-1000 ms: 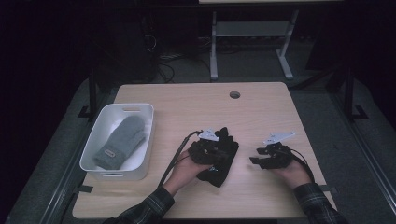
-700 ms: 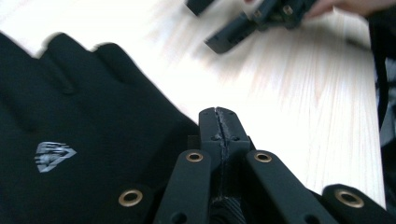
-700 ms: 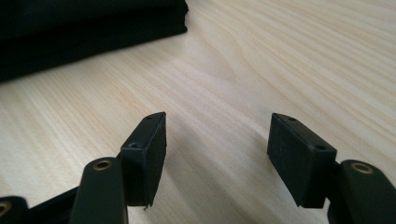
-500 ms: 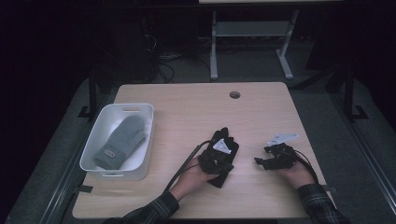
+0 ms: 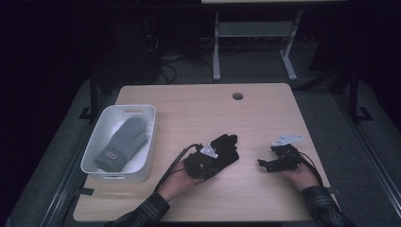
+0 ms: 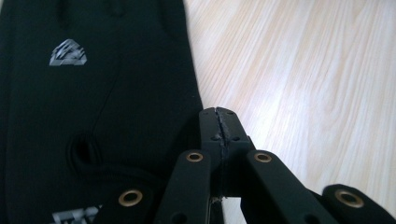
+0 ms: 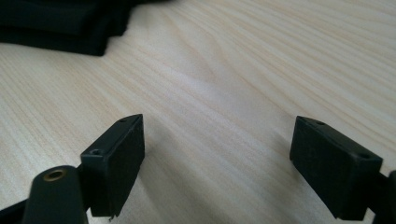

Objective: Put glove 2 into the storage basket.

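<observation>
A black glove (image 5: 228, 145) lies flat near the middle of the wooden table (image 5: 189, 109). My left gripper (image 5: 211, 160) rests on its near end. In the left gripper view the jaws (image 6: 217, 116) are pressed together at the right edge of the black glove (image 6: 93, 93), and I see no cloth between them. My right gripper (image 5: 263, 164) is low over bare wood to the right of the glove, apart from it. Its jaws (image 7: 217, 163) stand wide open with nothing between them, and the black glove (image 7: 60, 23) shows at the upper left.
A white bin (image 5: 140, 109) stands at the table's left with a grey mitten (image 5: 122, 144) lying inside. A round cable hole (image 5: 238, 96) sits near the far edge. Cables trail from both grippers toward the person's sleeves.
The left hand has drawn back a little toward the near edge, still at the glove. The right gripper has barely shifted.
</observation>
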The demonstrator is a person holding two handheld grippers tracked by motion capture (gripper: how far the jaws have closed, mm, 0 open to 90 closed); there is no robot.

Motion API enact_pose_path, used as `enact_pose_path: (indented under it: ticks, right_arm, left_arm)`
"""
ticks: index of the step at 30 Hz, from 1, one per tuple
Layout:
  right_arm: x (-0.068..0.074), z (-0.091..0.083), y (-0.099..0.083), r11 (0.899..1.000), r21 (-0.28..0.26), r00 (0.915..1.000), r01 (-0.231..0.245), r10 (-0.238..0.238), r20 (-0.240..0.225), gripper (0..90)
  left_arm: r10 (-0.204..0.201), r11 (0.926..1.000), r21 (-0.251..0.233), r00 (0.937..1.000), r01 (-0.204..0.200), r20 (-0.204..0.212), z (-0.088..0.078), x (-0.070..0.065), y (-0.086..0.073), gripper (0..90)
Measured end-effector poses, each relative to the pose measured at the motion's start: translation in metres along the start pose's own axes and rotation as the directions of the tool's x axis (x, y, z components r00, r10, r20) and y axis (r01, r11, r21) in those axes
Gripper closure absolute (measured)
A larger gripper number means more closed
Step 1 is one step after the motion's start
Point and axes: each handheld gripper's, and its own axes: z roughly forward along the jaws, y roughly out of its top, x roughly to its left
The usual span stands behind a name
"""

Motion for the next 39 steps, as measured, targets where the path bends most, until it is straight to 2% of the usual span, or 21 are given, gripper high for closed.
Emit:
enact_pose_path:
  ticks: [3, 6, 8, 9, 13, 15, 19, 23, 29, 32, 36, 39]
  right_arm:
    - [-0.001, 0.001, 0.000, 1.000, -0.009, 1.0000, 0.005, -0.005, 0.001, 16.1]
    - [-0.001, 0.001, -0.001, 1.000, -0.014, 1.0000, 0.005, -0.005, -0.002, 14.9]
    - [0.000, 0.002, -0.003, 0.999, -0.033, 1.0000, 0.002, -0.002, -0.002, 13.8]
    - [0.000, 0.002, -0.004, 0.999, -0.039, 1.0000, 0.002, -0.002, -0.001, 13.6]
    - [0.000, 0.002, -0.007, 0.998, -0.057, 1.0000, -0.001, 0.001, 0.000, 13.2]
    - [0.000, 0.002, -0.007, 0.998, -0.059, 1.0000, -0.003, 0.003, 0.000, 13.2]
    - [0.000, 0.002, -0.007, 0.998, -0.056, 1.0000, -0.002, 0.002, 0.000, 13.2]
    - [0.000, 0.002, -0.007, 0.998, -0.057, 1.0000, -0.003, 0.003, 0.000, 13.1]
    - [0.000, 0.002, -0.006, 0.998, -0.056, 1.0000, -0.006, 0.006, 0.002, 13.1]
    - [0.000, 0.003, -0.006, 0.998, -0.059, 1.0000, -0.007, 0.007, 0.002, 13.1]
    - [0.000, 0.003, -0.006, 0.998, -0.059, 1.0000, -0.007, 0.007, 0.003, 13.2]
    - [0.000, 0.003, -0.006, 0.998, -0.059, 1.0000, -0.007, 0.007, 0.003, 13.1]
  left_arm:
    - [0.005, 0.9998, 0.017, 0.9999, -0.005, -0.011, -0.006, 0.003, -0.006, 89.2]
    - [-0.021, 0.9998, -0.002, 0.9997, 0.021, -0.012, -0.009, 0.003, -0.011, 89.2]
    - [-0.005, 1.0000, -0.005, 1.0000, 0.005, -0.002, -0.014, 0.005, -0.010, 88.3]
    - [-0.013, 0.9996, -0.023, 0.9999, 0.013, 0.003, -0.015, 0.004, -0.009, 86.4]
    - [0.006, 0.9985, -0.054, 0.9999, -0.005, 0.016, -0.026, 0.006, -0.001, 75.3]
    - [0.007, 0.9978, -0.066, 0.9998, -0.006, 0.019, -0.029, 0.009, 0.003, 66.7]
    - [0.023, 0.9980, -0.059, 0.9994, -0.021, 0.025, -0.031, 0.019, 0.009, 52.2]
    - [0.049, 0.9971, -0.059, 0.9987, -0.049, 0.012, -0.029, 0.029, 0.016, 41.2]
    - [0.049, 0.9963, -0.072, 0.9987, -0.047, 0.014, -0.024, 0.044, 0.025, 30.4]
    - [0.063, 0.9964, -0.057, 0.9980, -0.063, 0.002, -0.018, 0.050, 0.027, 23.3]
    - [0.068, 0.9964, -0.048, 0.9971, -0.070, -0.033, -0.009, 0.058, 0.027, 19.9]
    - [0.074, 0.9968, -0.026, 0.9966, -0.075, -0.036, -0.002, 0.062, 0.025, 18.5]
